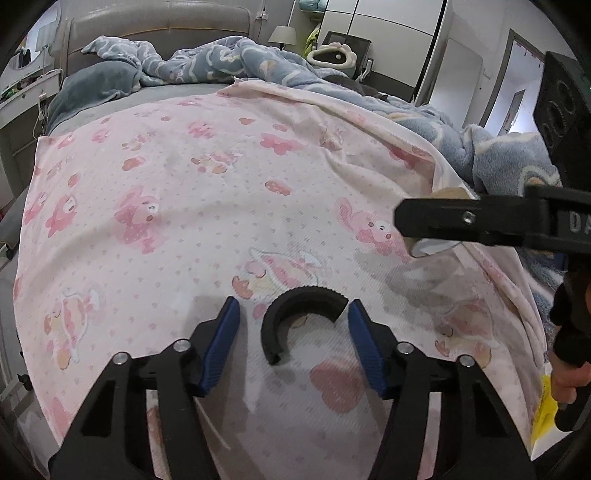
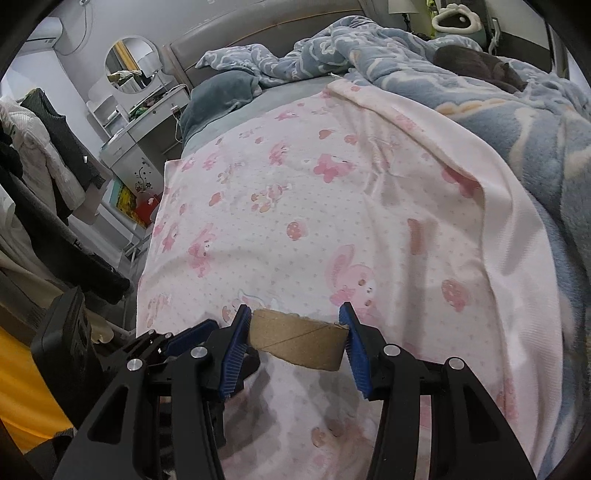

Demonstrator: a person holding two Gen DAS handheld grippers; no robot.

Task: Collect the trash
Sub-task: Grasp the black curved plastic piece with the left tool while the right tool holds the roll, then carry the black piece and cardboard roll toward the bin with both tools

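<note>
**Clamping one cardboard roll, with one black ring piece loose on the bed**

Gripping a single cardboard tape core (image 2: 298, 344), the right gripper (image 2: 295, 347) has both blue pads (image 2: 232, 358) pressed against the roll's two ends, holding it clear of the pink cartoon-print blanket (image 2: 295, 206). In the left wrist view the same right gripper (image 1: 413, 221) reaches in from the right edge, a bit of the cardboard core (image 1: 448, 194) showing behind its black finger.

The left gripper (image 1: 293, 343) stands parted, its two blue pads (image 1: 221, 343) on either side of one black C-shaped ring piece (image 1: 295, 317) that lies on the blanket (image 1: 207, 192); the right pad is just beside the ring's end, and whether it touches cannot be told. One rumpled blue fleece blanket (image 1: 229, 62) covers the far side of the bed, beneath a grey padded headboard (image 1: 159, 29). One table lamp (image 1: 282, 35) stands beyond.
</note>
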